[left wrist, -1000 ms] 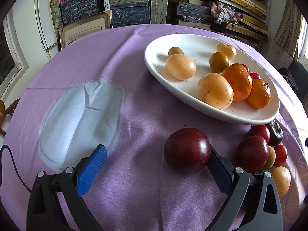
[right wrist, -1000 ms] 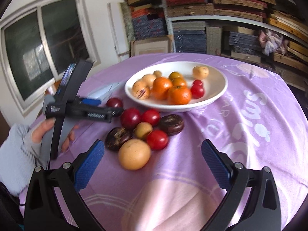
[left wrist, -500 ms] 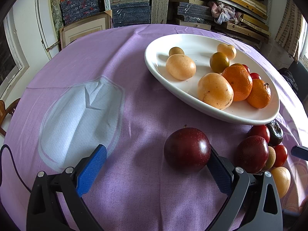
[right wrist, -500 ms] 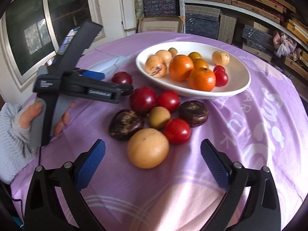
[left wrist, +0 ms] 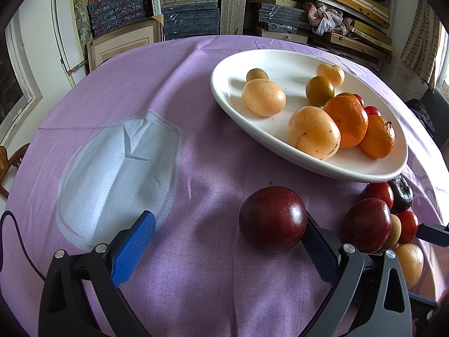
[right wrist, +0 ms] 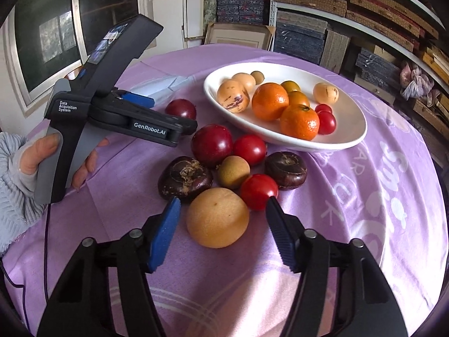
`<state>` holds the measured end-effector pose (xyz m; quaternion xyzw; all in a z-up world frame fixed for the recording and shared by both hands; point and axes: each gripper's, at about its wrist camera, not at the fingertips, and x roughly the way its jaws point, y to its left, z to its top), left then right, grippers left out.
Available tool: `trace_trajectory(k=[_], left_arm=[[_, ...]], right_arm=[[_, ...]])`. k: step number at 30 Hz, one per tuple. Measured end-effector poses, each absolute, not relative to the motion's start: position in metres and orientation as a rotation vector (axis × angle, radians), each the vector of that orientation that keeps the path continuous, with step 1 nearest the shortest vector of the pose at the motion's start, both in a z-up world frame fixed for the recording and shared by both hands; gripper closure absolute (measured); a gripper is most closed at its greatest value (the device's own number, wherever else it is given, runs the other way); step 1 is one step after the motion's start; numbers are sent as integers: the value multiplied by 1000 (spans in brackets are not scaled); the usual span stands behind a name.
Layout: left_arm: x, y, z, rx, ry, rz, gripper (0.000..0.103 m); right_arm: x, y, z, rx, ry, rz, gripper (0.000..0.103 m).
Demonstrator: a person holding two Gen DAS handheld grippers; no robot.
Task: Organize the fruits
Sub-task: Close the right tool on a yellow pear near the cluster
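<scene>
My right gripper [right wrist: 223, 206] straddles a tan round fruit [right wrist: 217, 216] on the purple cloth. Its jaws are closing, with a small gap still on each side of the fruit. Behind it lie red tomatoes [right wrist: 259, 191], two dark brown fruits [right wrist: 185, 179], a small brown fruit [right wrist: 234, 171] and a dark red fruit [right wrist: 212, 144]. A white oval plate [right wrist: 350, 137] holds oranges [right wrist: 299, 122] and yellow fruits. My left gripper [left wrist: 227, 241] stands open on the cloth. A dark red round fruit [left wrist: 273, 219] rests against its right finger [left wrist: 320, 250], far from the left pad.
A person's hand [right wrist: 31, 157] in a grey sleeve holds the left gripper [right wrist: 174, 115] at the left. A pale blue patch [left wrist: 118, 168] marks the cloth left of the plate [left wrist: 224, 90]. Shelves of stacked boxes [left wrist: 190, 14] stand behind the round table.
My right gripper has come forward and down to the fruit pile. Its jaws have narrowed around the tan fruit. The left gripper and its dark red fruit have stayed put.
</scene>
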<state>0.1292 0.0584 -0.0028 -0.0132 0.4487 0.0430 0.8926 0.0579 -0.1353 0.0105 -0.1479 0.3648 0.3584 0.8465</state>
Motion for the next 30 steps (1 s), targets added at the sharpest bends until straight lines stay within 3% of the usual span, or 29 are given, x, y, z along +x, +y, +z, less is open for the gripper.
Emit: trace_trajectory(k=[9,13,30], left_arm=[[129,58,-3,-28,931,89,3],[129,58,-3,-28,931,89,3],[129,58,-3,-28,931,90,3]], right_arm=[[60,-140,11,-269,822,798,44],[64,-137,7,-263,847,798,56],[87,-173,6,-206,860,699,57]])
